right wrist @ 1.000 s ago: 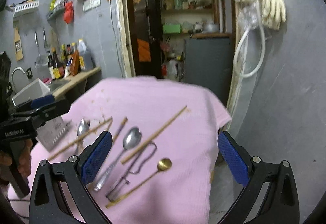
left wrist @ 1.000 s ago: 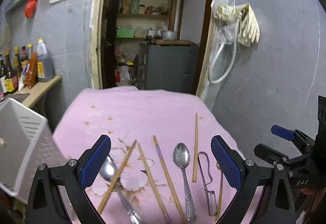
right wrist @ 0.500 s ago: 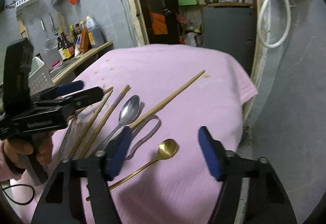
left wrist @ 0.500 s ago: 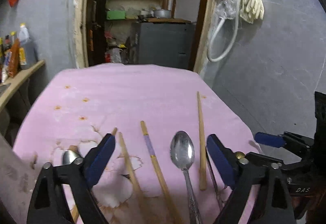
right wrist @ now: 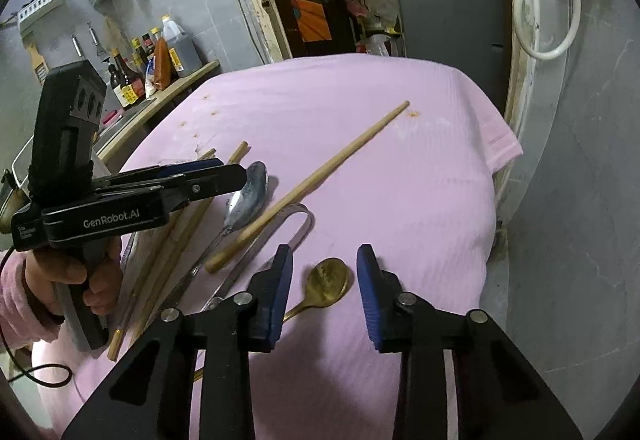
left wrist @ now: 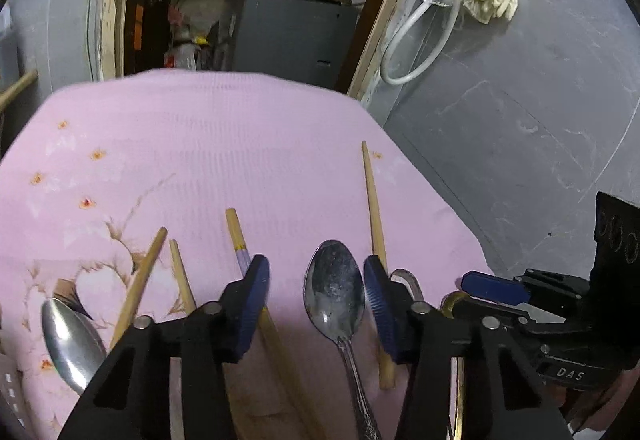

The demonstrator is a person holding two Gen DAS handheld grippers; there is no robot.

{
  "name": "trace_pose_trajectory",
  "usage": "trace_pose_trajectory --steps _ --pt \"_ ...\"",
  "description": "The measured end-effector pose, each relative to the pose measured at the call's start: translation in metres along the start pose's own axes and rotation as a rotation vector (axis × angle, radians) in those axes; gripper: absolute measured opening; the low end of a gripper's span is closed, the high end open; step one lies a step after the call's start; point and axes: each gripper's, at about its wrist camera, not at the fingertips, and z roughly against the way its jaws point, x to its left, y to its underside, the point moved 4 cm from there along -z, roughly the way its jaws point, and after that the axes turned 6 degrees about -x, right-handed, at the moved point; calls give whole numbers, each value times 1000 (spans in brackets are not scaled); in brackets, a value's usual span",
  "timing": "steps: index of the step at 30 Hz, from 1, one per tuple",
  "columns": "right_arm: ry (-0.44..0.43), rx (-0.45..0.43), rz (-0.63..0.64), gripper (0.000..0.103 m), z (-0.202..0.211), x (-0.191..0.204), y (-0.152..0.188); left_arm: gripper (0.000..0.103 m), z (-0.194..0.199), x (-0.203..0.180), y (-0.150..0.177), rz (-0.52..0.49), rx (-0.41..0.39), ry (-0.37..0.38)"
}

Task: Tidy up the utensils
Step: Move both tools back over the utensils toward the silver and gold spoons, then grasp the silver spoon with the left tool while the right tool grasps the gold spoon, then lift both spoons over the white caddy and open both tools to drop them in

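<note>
Left wrist | jaws parted astride steel spoon (left wrist: 335,286) | chopstick (left wrist: 374,224) beside | right jaws parted

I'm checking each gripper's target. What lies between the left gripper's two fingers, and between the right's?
Left wrist view: the silver spoon lies between the left gripper fingers. Right wrist view: the gold spoon bowl lies between the right gripper fingers.

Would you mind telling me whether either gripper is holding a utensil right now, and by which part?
Nothing is held. The left gripper is open astride the silver metal spoon; the right gripper is open around the gold spoon.
</note>
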Motion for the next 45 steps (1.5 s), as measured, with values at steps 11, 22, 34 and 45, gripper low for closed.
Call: trace_pose_trajectory --steps 11,22,34,45 --pt "3 50 -2 16 -6 2 4 20 -16 1 5 16 64 21" --pt "-10 35 -67 3 6 -3 4 4 -5 -1 -1 -38 95 -7" --pt "44 -90 -60 2 61 28 -8 2 71 -13 -13 -121 -49 -93" --pt "84 -284 11 3 121 96 -62 2 182 11 -62 -70 -275 -193"
